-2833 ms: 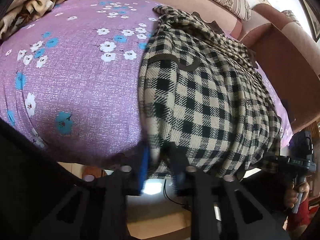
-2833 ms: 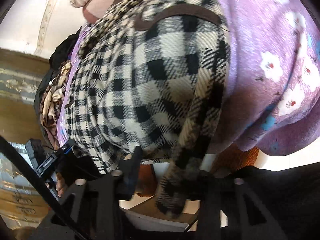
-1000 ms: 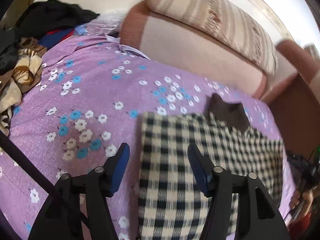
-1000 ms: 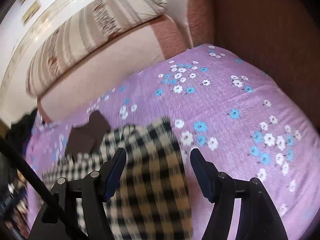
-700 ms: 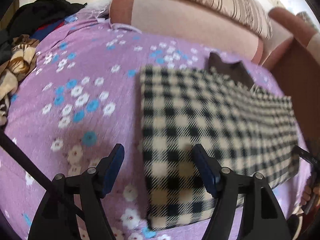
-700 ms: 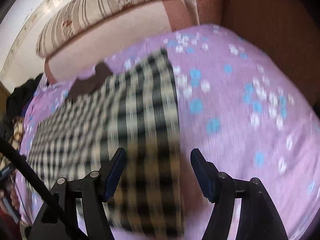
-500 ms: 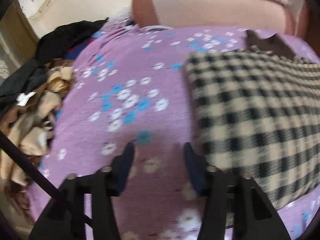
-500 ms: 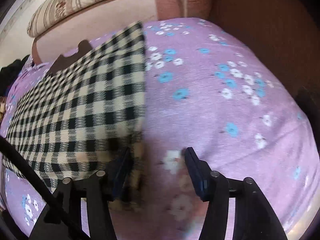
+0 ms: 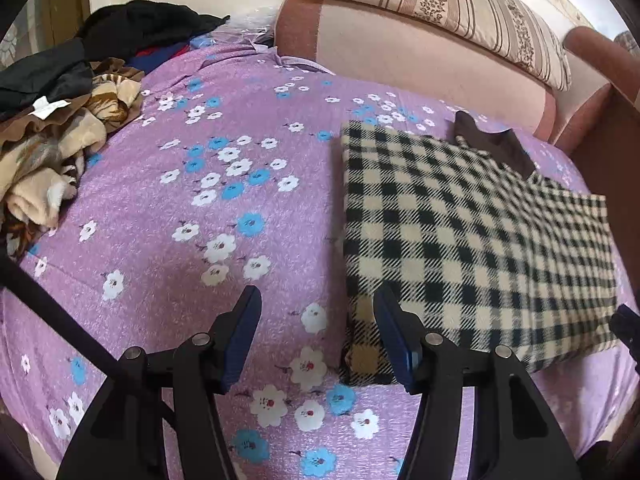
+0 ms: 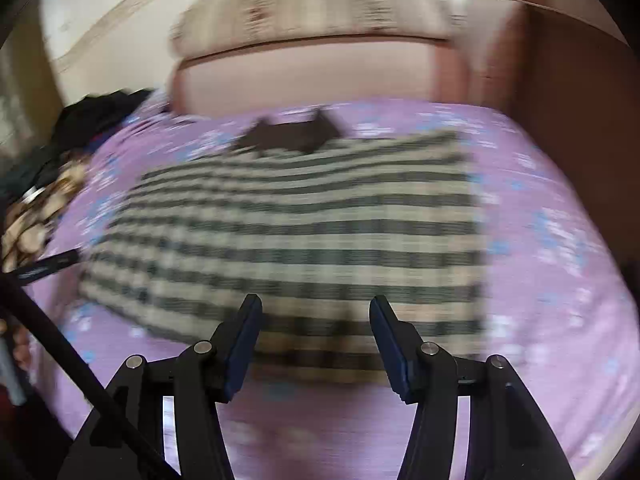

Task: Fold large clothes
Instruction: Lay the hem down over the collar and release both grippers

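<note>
- Shirt (image 9: 472, 240), checked black and cream, folded into a flat rectangle on the right part of the bed (image 9: 168, 208); woven, slightly fuzzy cloth, straight crisp left edge.
- Dark brown collar (image 9: 496, 146) poking out at the far edge, two pointed tips.
- Same shirt (image 10: 304, 240) smeared by blur in the right wrist view, checks reading as stripes.
- Bedsheet purple, fine-speckled, printed with white and blue flowers.
- Left claw (image 9: 316, 332) wide open, holding nothing, above the sheet at the shirt's near left corner; blue pads on black arms.
- Right claw (image 10: 314, 332) wide open, empty, at the shirt's near edge.
- Striped bolster (image 9: 440, 12) on a padded pink headboard (image 9: 400, 56).
- Heap of crumpled clothes (image 9: 60, 120), black, tan and brown, at the bed's left edge.
</note>
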`<state>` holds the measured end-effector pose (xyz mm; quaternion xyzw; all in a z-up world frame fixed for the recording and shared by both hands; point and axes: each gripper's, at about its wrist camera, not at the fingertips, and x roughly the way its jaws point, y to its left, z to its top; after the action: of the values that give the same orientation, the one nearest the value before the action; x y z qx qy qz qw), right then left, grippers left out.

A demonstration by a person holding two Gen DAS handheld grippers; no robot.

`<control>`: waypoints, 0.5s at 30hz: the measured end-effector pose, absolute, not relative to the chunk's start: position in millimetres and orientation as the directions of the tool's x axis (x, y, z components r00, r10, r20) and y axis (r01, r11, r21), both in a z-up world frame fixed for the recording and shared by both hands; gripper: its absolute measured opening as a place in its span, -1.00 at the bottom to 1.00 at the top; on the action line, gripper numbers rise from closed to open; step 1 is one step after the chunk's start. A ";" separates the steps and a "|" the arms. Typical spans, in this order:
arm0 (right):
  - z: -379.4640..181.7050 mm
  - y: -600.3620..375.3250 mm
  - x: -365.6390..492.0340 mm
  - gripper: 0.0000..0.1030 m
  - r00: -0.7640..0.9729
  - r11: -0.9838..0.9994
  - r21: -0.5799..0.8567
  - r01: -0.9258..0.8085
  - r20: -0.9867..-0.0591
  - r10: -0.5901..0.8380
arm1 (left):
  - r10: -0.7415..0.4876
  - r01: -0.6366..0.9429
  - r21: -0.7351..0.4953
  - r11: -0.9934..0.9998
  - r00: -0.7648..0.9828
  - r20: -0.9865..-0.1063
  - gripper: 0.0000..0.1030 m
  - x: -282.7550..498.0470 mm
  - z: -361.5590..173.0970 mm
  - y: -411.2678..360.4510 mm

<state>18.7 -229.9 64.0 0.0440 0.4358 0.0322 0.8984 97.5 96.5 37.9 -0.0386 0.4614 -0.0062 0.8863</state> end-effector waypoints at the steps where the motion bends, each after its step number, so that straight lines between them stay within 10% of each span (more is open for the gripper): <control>1: 61.6 -209.4 22.0 0.16 0.611 0.992 0.114 -0.057 -0.782 0.125 | -0.027 -0.036 -0.058 0.998 0.581 -0.813 0.11 95.8 36.4 97.9; 15: -2.3 -47.5 100.9 -0.02 0.463 0.961 0.143 -0.234 -0.853 0.240 | 0.040 -0.092 -0.024 0.996 0.636 -0.770 0.12 85.4 39.4 146.0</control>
<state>100.9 -47.5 -2.3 0.0028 0.4993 0.1387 0.8552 85.4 146.0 39.4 -0.0305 0.4249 0.0364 0.9040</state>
